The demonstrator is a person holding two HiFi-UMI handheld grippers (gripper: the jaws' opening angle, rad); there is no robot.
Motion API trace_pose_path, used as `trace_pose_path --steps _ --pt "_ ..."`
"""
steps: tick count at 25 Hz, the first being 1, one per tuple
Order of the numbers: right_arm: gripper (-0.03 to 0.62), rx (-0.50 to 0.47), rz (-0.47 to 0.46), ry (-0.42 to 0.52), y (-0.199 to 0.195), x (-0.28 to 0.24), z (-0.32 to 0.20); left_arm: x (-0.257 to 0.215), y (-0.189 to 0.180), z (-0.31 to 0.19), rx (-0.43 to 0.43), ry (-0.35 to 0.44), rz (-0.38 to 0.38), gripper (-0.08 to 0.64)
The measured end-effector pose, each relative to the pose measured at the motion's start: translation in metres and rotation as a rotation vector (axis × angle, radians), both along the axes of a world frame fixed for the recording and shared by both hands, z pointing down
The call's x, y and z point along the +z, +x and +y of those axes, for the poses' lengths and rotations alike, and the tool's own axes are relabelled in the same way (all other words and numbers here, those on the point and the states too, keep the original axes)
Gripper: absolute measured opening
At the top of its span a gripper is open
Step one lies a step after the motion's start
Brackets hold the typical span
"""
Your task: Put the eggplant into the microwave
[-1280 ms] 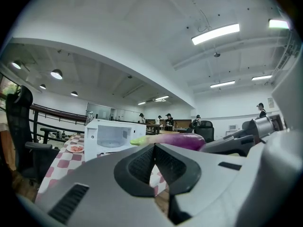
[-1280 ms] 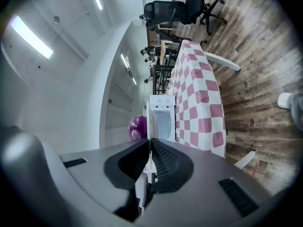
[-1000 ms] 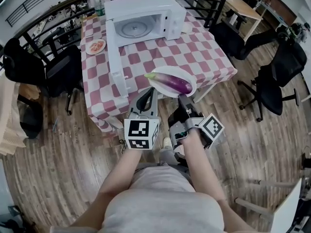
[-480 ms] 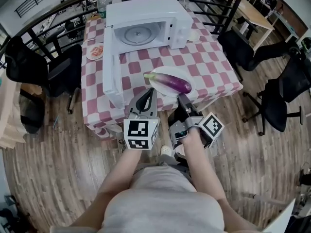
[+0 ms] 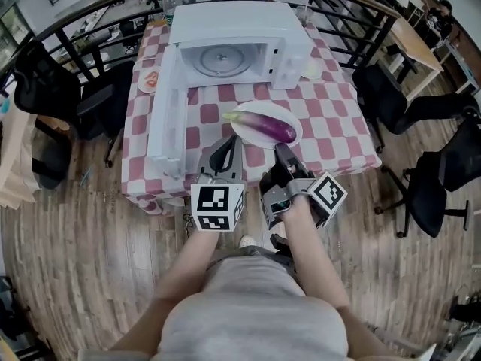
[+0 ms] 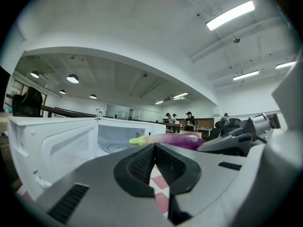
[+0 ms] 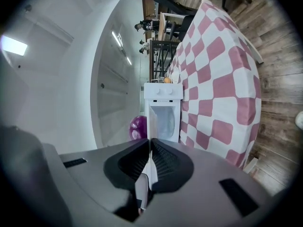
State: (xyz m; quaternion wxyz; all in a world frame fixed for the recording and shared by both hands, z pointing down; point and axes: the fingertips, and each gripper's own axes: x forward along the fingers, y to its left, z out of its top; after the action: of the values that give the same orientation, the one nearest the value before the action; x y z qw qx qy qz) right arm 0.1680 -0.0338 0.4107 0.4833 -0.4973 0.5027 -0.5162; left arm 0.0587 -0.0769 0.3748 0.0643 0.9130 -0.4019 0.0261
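mid-carry: your right hand-held gripper (image 5: 282, 153) pinches the plate (image 5: 260, 144) bearing the eggplant (image 5: 267, 127) (left hand-held gripper (image 5: 228, 150) closed beside it), so next slide it level into the microwave (image 5: 233, 28) at twelve o'clock.

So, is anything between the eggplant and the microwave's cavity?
Nothing visible does. The microwave has its door swung open to the left, its cavity holds only the turntable, and bare checked cloth lies between it and the eggplant on its plate.

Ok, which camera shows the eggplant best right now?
The head view: the whole eggplant lies on the white plate, visible from green stem to purple tip. The left gripper view shows it side-on, its lower edge cut off by the jaws. The right gripper view catches only a purple end.
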Motion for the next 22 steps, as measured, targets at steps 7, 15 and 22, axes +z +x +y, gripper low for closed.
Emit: trace_pose_path --steps 7,15,22 --pt "0.035 -0.074 -0.003 0.001 0.023 0.002 -0.046 0.004 0.015 -0.032 -0.072 -0.017 0.006 0.003" --pt "0.035 -0.11 -0.002 0.004 0.033 0.006 -0.092 0.009 0.015 -0.069 -0.115 -0.027 0.003 0.003" --pt "0.035 -0.108 0.002 0.007 0.042 0.011 -0.129 0.012 0.021 -0.107 -0.115 -0.018 0.005 0.005"
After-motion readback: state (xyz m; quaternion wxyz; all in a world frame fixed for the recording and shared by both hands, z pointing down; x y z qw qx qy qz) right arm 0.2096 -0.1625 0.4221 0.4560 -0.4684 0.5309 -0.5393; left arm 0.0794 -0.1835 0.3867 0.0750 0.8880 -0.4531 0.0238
